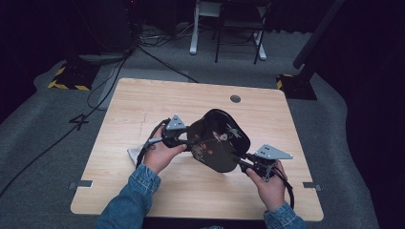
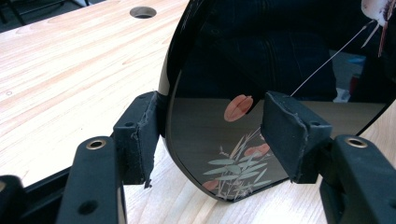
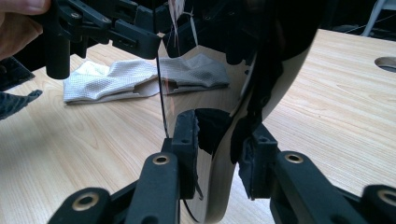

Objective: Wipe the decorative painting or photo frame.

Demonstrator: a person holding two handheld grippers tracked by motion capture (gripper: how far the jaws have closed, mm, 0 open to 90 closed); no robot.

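Black lacquer tray [image 1: 218, 140] bears painted flowers, no writing.

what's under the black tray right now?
The black lacquered tray is lifted and tilted between both grippers. Bare wooden table shows below its near edge; the patch directly beneath is covered. A white cloth lies beside it.
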